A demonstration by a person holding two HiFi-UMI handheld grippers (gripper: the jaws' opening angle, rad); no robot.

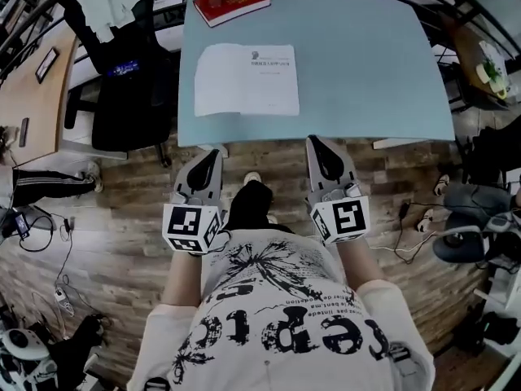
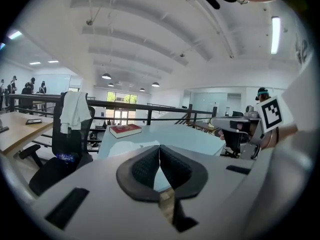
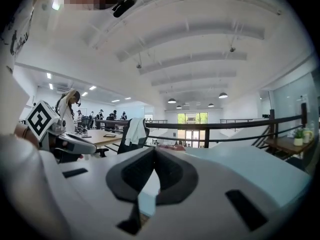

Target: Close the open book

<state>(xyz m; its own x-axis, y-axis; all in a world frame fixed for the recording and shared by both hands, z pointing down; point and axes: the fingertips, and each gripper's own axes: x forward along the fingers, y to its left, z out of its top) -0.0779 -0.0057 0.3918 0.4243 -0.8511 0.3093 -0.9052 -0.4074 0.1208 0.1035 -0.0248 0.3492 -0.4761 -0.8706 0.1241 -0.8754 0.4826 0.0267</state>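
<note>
The open book [image 1: 246, 80] lies flat on the pale blue table [image 1: 366, 72], white pages up, near the table's front edge. Both grippers hover over the wooden floor just short of that edge. My left gripper [image 1: 212, 156] is shut and empty, below the book's left half. Its pads [image 2: 150, 166] meet at the tips, with the white pages [image 2: 122, 148] low ahead. Below and to the right of the book, my right gripper [image 1: 317, 143] is shut too, with nothing between its pads [image 3: 170, 171].
A closed red book [image 1: 232, 1] lies at the table's far edge. A black office chair [image 1: 130, 80] with a white cloth draped on it stands left of the table, beside a wooden desk [image 1: 32, 96]. Cables and gear lie on the floor at both sides.
</note>
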